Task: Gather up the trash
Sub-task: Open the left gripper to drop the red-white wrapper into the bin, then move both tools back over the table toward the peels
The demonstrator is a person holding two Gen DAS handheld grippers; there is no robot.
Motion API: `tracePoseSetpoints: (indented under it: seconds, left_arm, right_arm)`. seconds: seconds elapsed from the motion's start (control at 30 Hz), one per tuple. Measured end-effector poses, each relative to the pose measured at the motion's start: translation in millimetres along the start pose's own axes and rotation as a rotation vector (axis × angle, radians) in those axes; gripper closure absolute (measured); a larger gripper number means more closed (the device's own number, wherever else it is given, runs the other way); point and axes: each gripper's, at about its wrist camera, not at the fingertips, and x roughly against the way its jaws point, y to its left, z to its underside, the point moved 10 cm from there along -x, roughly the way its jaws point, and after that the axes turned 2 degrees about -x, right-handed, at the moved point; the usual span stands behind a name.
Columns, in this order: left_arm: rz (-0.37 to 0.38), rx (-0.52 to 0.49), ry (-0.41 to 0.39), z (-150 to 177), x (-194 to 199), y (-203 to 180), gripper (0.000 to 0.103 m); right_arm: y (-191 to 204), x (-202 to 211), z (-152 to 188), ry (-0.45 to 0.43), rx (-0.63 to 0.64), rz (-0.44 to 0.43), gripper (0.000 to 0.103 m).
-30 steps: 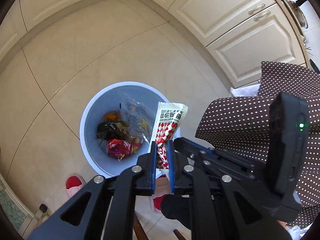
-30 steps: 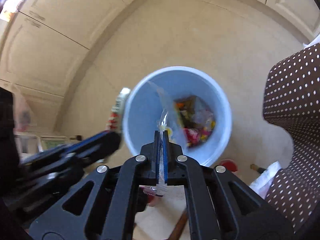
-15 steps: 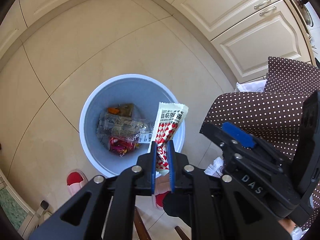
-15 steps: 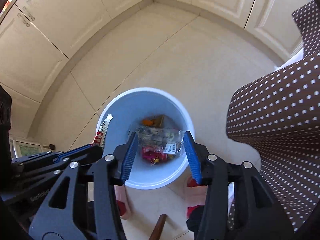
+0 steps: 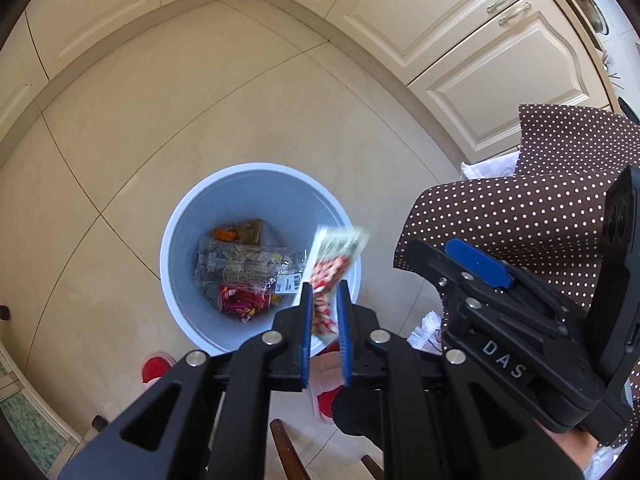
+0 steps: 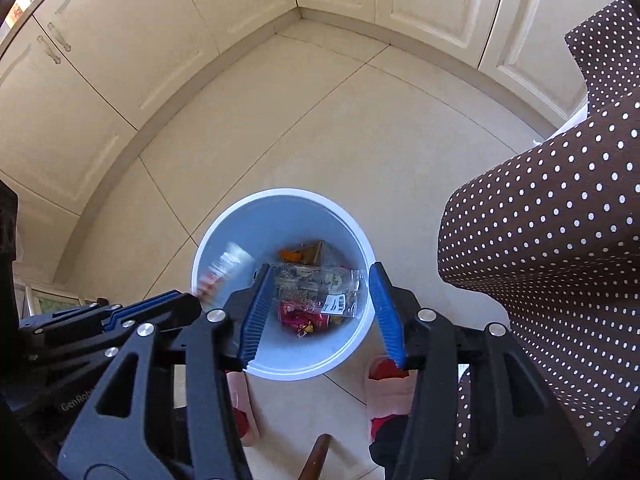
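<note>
A light blue trash bin [image 5: 256, 196] [image 6: 280, 208] stands on the tiled floor below both grippers. My left gripper [image 5: 324, 292] hangs over its near right rim. Its jaws are opening, and the red-and-white snack wrapper [image 5: 334, 252] [image 6: 218, 276] between them is blurred and slipping loose. My right gripper [image 6: 320, 270] is open above the bin with nothing between its fingers. A clear plastic bag [image 5: 244, 268] [image 6: 316, 284] lies inside the bin on top of red and orange wrappers.
A brown polka-dot cloth [image 5: 520, 220] [image 6: 560, 240] hangs close on the right. Cream cabinets [image 5: 460, 40] [image 6: 120, 60] line the far walls. A person's feet in red-and-pink slippers [image 6: 384, 384] stand beside the bin, with a wooden stick [image 6: 316, 456] between them.
My right gripper let go of the clear bag, which now lies in the bin, and its jaws stand wide. The left jaws have parted a little and the wrapper has started to slide.
</note>
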Motion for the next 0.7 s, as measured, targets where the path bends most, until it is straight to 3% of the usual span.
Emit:
tracePoseSetpoints:
  seconds: [0.03,0.07,0.2,0.5,0.7]
  left_arm:
    - [-0.001,-0.005,-0.003,-0.2,1.1,-1.3,0.086]
    - [-0.004,-0.010,-0.010,-0.5,2.7,-2.6,0.075]
    - [-0.031,-0.030,-0.044,-4.2,10.6,-3.5,0.063]
    - [-0.105,-0.098,-0.128,-4.8,42.3,-14.6,0.050]
    - [-0.146,-0.136,-0.234,-3.4,89.1,-36.4,0.046]
  right_arm:
    - [0.1,1.0,-0.4,-0.003,0.000,0.000,0.054]
    - [-0.4,2.0,-0.7,-0.006,-0.001,0.000,0.053]
    - [-4.8,7.5,-1.6,-0.014,-0.007,0.009,0.053]
    - [-7.9,35.7,-4.0,-0.051,0.002,0.014,0.053]
    - [-8.2,89.3,-10.9,-0.137,0.024,0.012,0.052]
